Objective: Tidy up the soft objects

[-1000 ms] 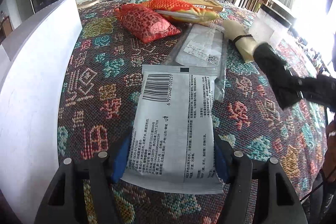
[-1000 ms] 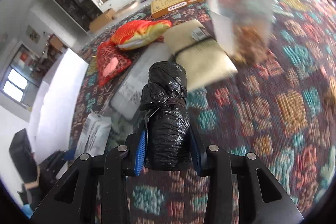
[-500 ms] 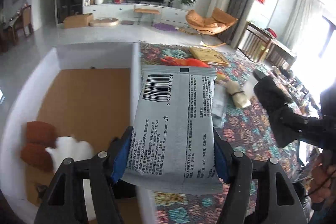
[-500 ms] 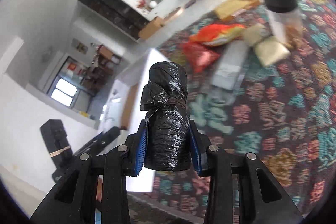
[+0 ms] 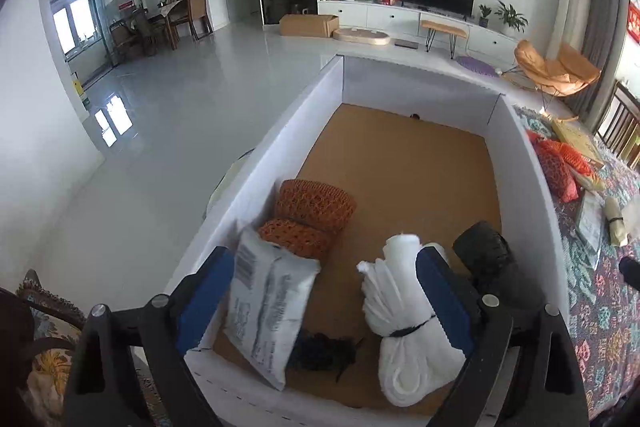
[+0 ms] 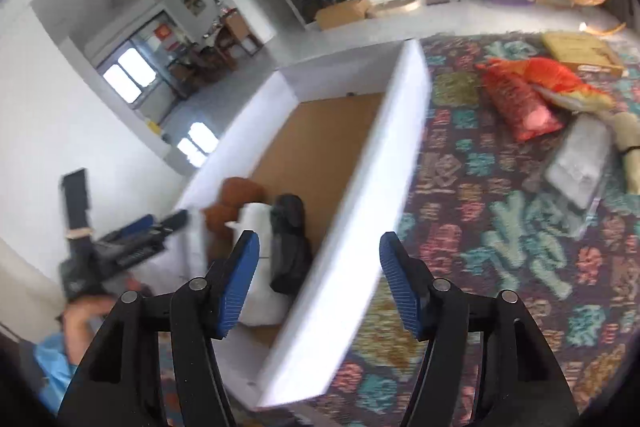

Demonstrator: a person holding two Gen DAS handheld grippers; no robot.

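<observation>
Blue-padded fingers stand wide apart on both tools, and neither has hold of anything. The left gripper (image 5: 320,291) hangs over the near end of the white box (image 5: 520,155), its spread spanning two items on the cardboard floor below: the grey printed packet (image 5: 268,303), leaning on the near left wall, and the white tied bundle (image 5: 404,315). The right gripper (image 6: 316,279) is just as open, straddling the box's long side wall, one pad over the inside, the other over the patterned cloth (image 6: 500,247) on the desk.

Inside the box also sit two orange knitted rolls (image 5: 312,215) against the left wall, a black bagged bundle (image 5: 486,259) by the right wall, and a small dark tangle (image 5: 320,349) between packet and white bundle.

Everything here looks light and squashy. The packets are probably slick film, so a pinch across the narrow width seems safer than at a sealed edge; the tied bundles should be taken mid-body, near the tie.

Left wrist gives the clear look down into the box. Only the right wrist view, though blurred, shows plainly what waits outside: the red net bag (image 6: 520,103), the orange-and-white packet (image 6: 560,83), a clear flat packet (image 6: 580,159), a cream roll (image 6: 632,151) and the flat yellow box (image 6: 580,49).
</observation>
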